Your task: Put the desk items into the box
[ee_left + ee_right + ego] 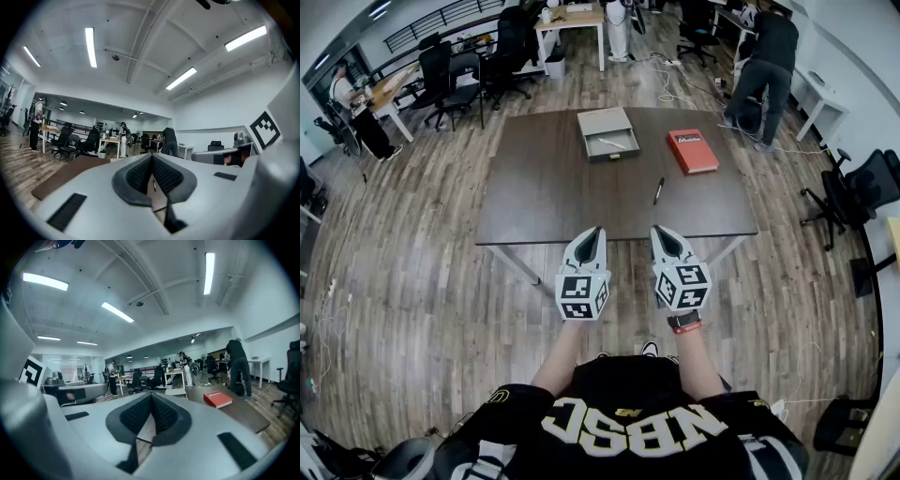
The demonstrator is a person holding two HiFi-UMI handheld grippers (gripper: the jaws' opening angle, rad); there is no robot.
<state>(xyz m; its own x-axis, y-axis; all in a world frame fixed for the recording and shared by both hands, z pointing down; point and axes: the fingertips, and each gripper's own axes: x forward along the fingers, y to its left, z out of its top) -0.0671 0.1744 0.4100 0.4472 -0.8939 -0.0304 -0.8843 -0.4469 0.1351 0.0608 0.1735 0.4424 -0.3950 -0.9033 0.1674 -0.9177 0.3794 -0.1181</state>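
Note:
An open grey box (608, 133) stands at the far middle of the dark table (544, 187), with a thin white item lying inside it. To its right lies a red book (692, 150), also in the right gripper view as the red book (218, 399). A black pen (658, 190) lies nearer me on the table. My left gripper (593, 232) and right gripper (660, 231) hang side by side over the table's near edge. Both are shut and hold nothing. The left gripper's (151, 157) pads meet, and so do the right gripper's (151, 397).
A person (764, 66) bends over beyond the table's far right corner. Another person (352, 98) stands at a desk far left. Office chairs (450, 70) and desks fill the back. A black chair (862, 187) stands to the right. The floor around is wood.

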